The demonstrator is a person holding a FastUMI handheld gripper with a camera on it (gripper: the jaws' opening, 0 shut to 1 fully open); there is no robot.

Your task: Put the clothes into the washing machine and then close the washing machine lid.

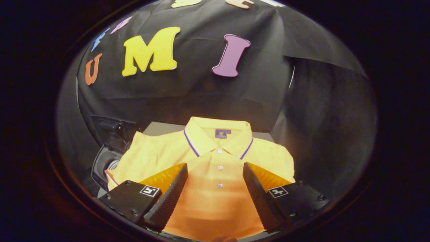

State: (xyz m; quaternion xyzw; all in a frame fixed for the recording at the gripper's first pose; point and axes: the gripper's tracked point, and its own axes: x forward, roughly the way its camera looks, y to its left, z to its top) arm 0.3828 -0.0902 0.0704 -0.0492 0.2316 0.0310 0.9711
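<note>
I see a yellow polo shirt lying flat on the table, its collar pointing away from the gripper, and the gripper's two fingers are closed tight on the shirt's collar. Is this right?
Not quite. In the gripper view the gripper is open: its fingers stand wide apart over the buttoned front of the polo shirt, short of the collar, and grip nothing. The rest holds: the yellow shirt lies flat on the table, collar on the far side.
</note>
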